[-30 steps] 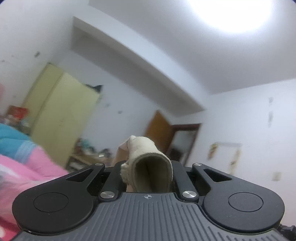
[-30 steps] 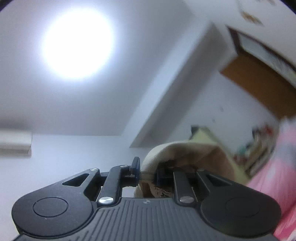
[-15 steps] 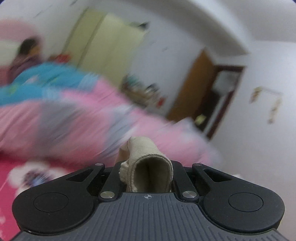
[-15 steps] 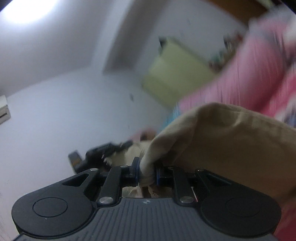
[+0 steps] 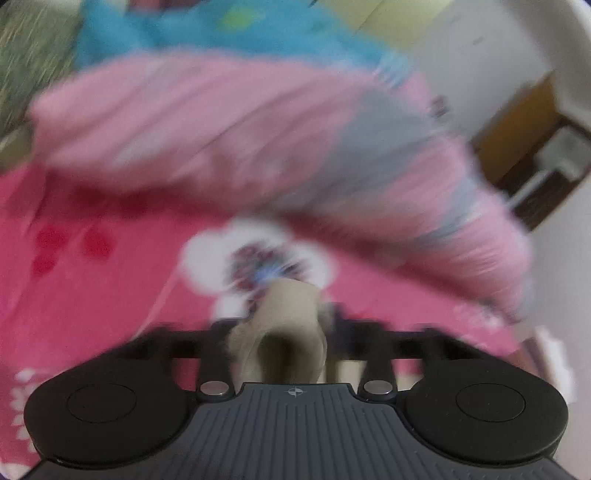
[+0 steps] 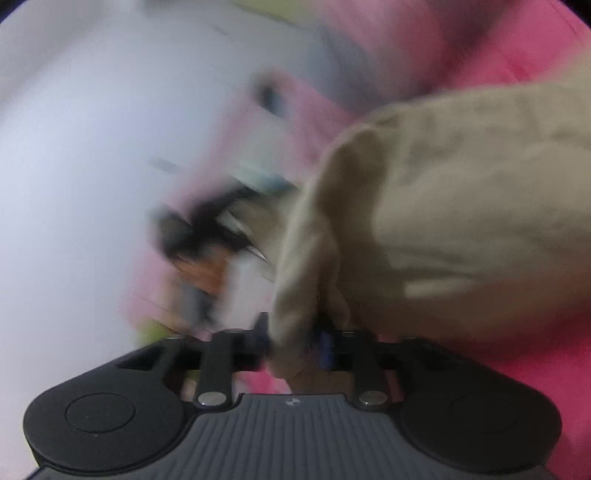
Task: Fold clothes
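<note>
Beige garment (image 6: 461,206) between both just-opening claws, left claw (image 5: 284,332) apart, no legible writing

Found the garment (image 5: 284,325) bunched between the fingers of the left gripper (image 5: 291,332), its jaws just opened wide and standing clear of the cloth on the right side. Found the bed (image 5: 92,295) beneath and ahead, a quilt (image 5: 258,140) heaped across it behind the garment, a blanket (image 5: 184,29) farther back, and a door (image 5: 517,122) off to the right behind the quilt. At the right gripper (image 6: 293,338), found the garment between jaws just opening, spreading away right over the bed; could not tell through blur whether the pads pressed it. Had a wall (image 6: 74,147) to the left.
</note>
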The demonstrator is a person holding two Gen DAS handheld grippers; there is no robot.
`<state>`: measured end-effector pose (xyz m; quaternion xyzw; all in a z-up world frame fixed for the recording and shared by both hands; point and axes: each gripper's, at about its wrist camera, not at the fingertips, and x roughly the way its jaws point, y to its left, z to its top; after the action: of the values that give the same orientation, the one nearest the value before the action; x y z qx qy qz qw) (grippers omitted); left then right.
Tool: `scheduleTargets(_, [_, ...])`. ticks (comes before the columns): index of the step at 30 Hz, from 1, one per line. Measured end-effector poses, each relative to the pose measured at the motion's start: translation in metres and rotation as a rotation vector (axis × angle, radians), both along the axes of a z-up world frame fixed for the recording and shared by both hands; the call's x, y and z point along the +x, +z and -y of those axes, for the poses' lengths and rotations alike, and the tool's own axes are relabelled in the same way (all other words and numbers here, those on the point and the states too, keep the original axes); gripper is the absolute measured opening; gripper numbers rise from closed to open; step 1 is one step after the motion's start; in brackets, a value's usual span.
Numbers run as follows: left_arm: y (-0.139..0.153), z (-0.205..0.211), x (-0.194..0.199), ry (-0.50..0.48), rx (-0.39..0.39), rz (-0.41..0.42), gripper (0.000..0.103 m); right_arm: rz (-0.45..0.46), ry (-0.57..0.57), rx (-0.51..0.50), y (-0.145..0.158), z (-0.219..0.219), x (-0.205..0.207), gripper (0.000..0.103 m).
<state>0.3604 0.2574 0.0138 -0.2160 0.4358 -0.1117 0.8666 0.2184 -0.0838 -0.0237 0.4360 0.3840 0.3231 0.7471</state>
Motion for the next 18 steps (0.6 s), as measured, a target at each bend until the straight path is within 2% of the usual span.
scheduleTargets(2, [-0.038, -0.01, 0.007, 0.045, 0.059, -0.105, 0.078, -0.153, 0.031, -0.084, -0.035, -0.011, 0.011, 0.05])
scheduleTargets(4, [-0.066, -0.018, 0.008, 0.088, 0.064, -0.187, 0.077, -0.203, 0.045, -0.067, -0.049, -0.007, 0.01, 0.049])
scheduleTargets(5, [-0.074, -0.023, 0.007, 0.103, 0.056, -0.195, 0.077, -0.192, 0.047, -0.056, -0.046, -0.003, 0.007, 0.051])
scheduleTargets(6, [-0.072, -0.025, 0.002, 0.107, 0.046, -0.175, 0.077, -0.175, 0.047, -0.069, -0.04, 0.002, 0.002, 0.057])
scheduleTargets(7, [-0.069, -0.027, -0.005, 0.107, 0.036, -0.149, 0.077, -0.148, 0.045, -0.091, -0.031, 0.008, -0.003, 0.068])
scheduleTargets(9, [-0.052, -0.026, -0.021, 0.113, 0.036, -0.093, 0.077, -0.098, 0.035, -0.136, -0.018, 0.018, -0.008, 0.079])
scheduleTargets(13, [-0.006, -0.016, -0.07, 0.12, 0.067, 0.065, 0.08, -0.078, -0.005, -0.152, -0.014, 0.054, -0.029, 0.082])
scheduleTargets(15, [0.012, -0.007, -0.098, 0.107, 0.072, 0.131, 0.085, -0.094, -0.055, -0.135, -0.035, 0.071, -0.074, 0.082])
scheduleTargets(16, [0.019, 0.001, -0.111, 0.091, 0.071, 0.156, 0.088, -0.099, -0.084, -0.125, -0.035, 0.083, -0.085, 0.082])
scheduleTargets(18, [0.025, 0.022, -0.145, 0.031, 0.079, 0.215, 0.098, -0.103, -0.152, -0.105, -0.066, 0.127, -0.127, 0.082])
